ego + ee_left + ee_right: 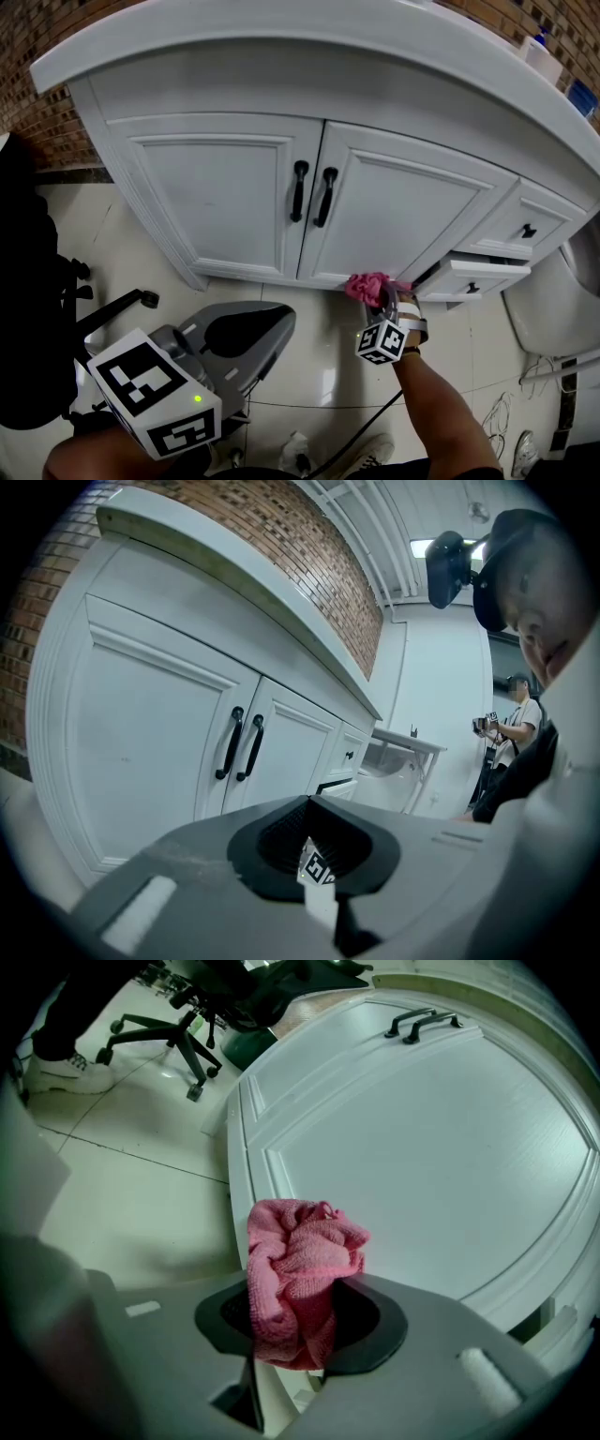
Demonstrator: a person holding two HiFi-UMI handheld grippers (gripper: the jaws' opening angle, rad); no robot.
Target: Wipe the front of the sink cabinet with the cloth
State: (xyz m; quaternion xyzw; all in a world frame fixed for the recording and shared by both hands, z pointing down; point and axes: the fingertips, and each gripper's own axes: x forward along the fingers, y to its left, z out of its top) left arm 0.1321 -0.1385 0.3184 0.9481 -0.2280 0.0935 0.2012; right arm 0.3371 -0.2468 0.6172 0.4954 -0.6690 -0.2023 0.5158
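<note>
Office chair (56,309): black, on the tiled floor (328,375), well off to the left of the left gripper's fingers.
Left gripper (267,323) (309,808): fingers closed together with nothing between them, tips aimed at the cabinet doors and well short of them.
Marker cube (155,394): behind the left fingers; it carries black-and-white square patterns only.
Sink cabinet (225,187) (141,733) (441,1166): white, with two panelled doors ahead of both pairs of fingers.
Handles (312,194) (241,744) (420,1022): two black bars side by side where the doors meet, up and to the left of the right fingers.
Cloth (368,286) (300,1260): pink and bunched, clamped between the right fingers and bulging out past their tips. It sits at the foot of the right-hand door (whether it actually presses on the wood cannot be told).
Right gripper (384,300) (300,1288): fingers closed on the cloth, low down near the floor.
Drawer (473,277): the lower one, pulled slightly out, just to the right of the right fingers.
Bottle (544,52): white with a blue cap, on the countertop far above and right of the fingers; its print is too small to read.
</note>
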